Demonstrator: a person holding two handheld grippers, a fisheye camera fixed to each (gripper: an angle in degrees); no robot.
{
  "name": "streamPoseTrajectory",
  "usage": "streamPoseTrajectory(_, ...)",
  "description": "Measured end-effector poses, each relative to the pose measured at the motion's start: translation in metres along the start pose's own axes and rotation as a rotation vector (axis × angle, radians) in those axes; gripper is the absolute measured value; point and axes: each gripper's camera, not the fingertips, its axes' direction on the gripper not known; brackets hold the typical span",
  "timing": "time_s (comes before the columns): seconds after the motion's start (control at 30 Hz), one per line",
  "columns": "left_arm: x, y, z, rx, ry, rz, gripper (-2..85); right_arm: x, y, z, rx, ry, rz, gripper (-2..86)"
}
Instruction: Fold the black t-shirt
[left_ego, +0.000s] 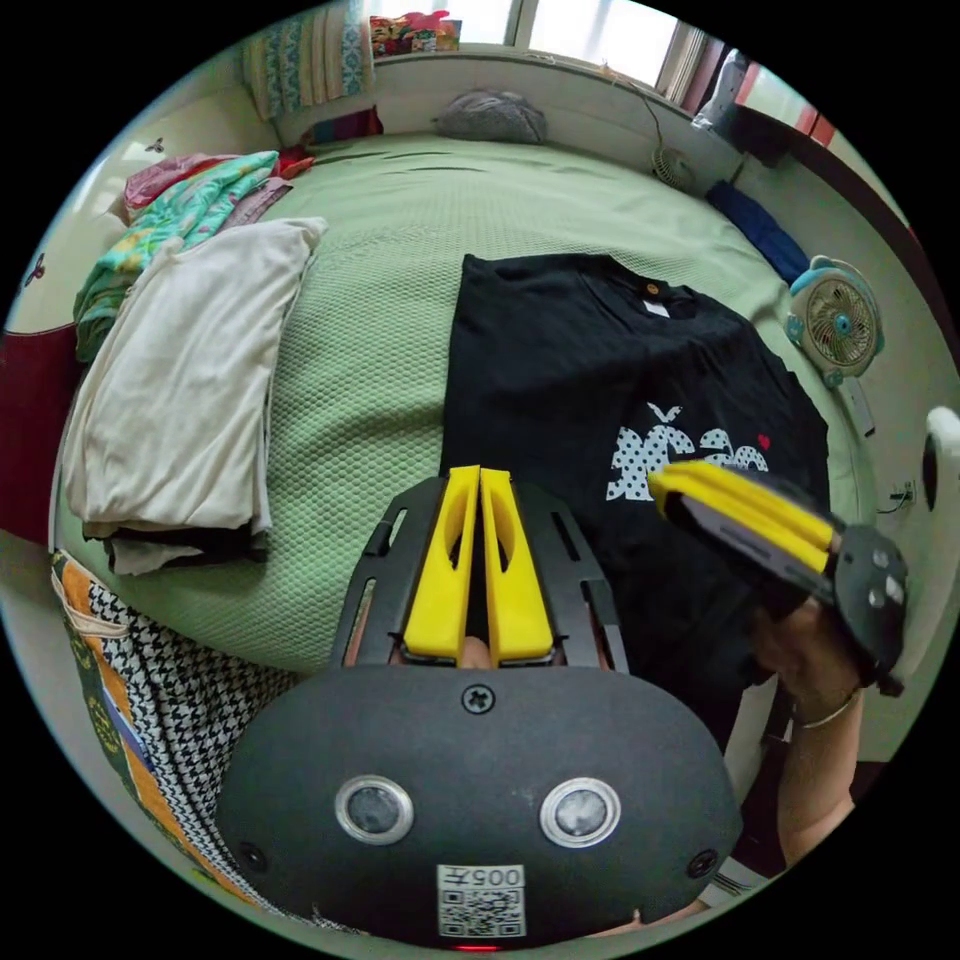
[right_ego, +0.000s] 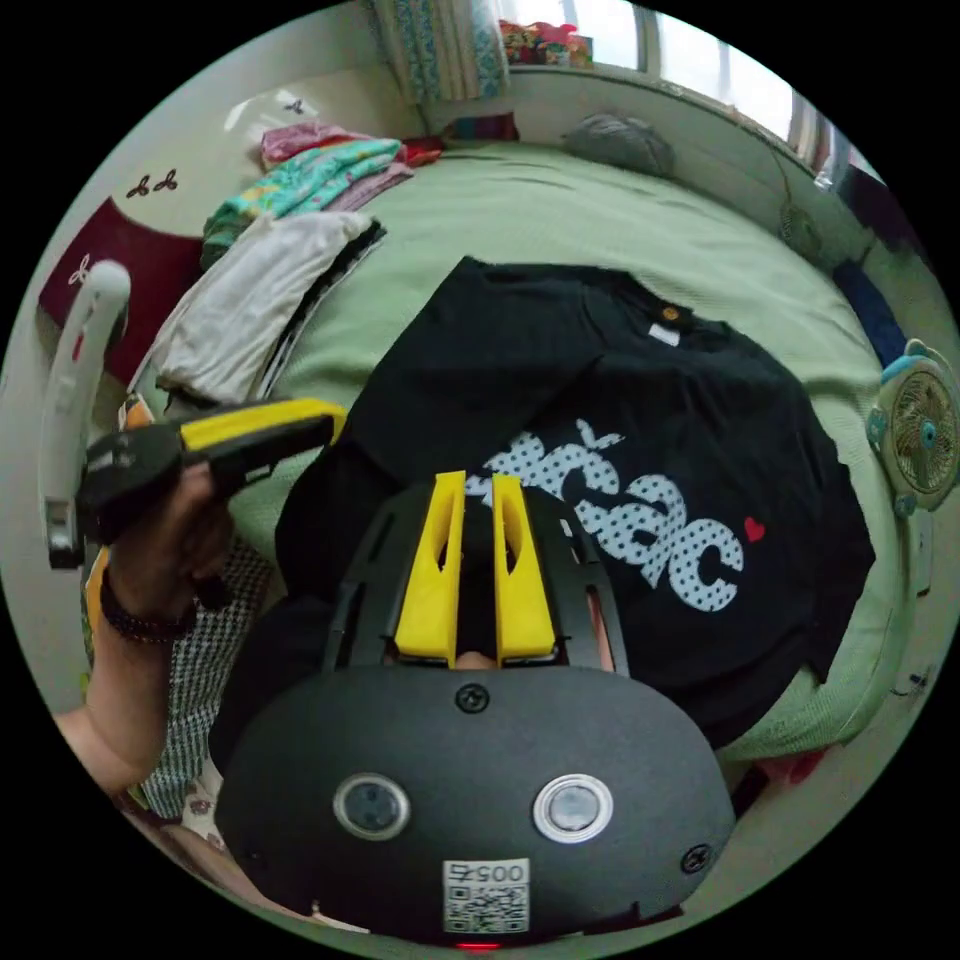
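Note:
The black t-shirt (left_ego: 570, 370) (right_ego: 560, 380) lies front up on the green bed cover (left_ego: 370, 330) (right_ego: 560, 210), its white dotted print (right_ego: 640, 520) showing and its collar pointing away from me. Its left side ends in a straight edge. My left gripper (left_ego: 478, 472) (right_ego: 335, 420) hovers at that left edge with its yellow jaws together and nothing seen between them. My right gripper (right_ego: 480, 480) (left_ego: 655, 485) is held over the print near the shirt's lower half, jaws nearly together, with no cloth hanging from them. A hand holds each gripper.
A stack of folded clothes with a white piece on top (left_ego: 190, 380) (right_ego: 250, 290) lies left of the shirt, colourful clothes (left_ego: 180, 210) behind it. A small fan (left_ego: 835, 320) (right_ego: 920, 420) stands at the bed's right side. Houndstooth fabric (left_ego: 150, 660) hangs at the near edge.

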Motion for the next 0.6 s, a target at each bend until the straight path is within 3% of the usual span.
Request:
streamPoseTrajectory(0.17,0.026,-0.015,0.022,-0.022,-0.050,0.008,-0.6,0.026,-0.046,0.025,0.024,0.141,0.061,5.9)
streamPoseTrajectory(0.3,0.037,-0.023,0.037,-0.044,-0.049,-0.002,-0.6,0.045,-0.069,0.060,-0.058,0.124,0.110,4.6)
streamPoseTrajectory(0.6,0.076,-0.035,0.043,-0.026,-0.058,0.011,-0.6,0.074,-0.085,0.061,-0.048,0.080,0.116,4.0)
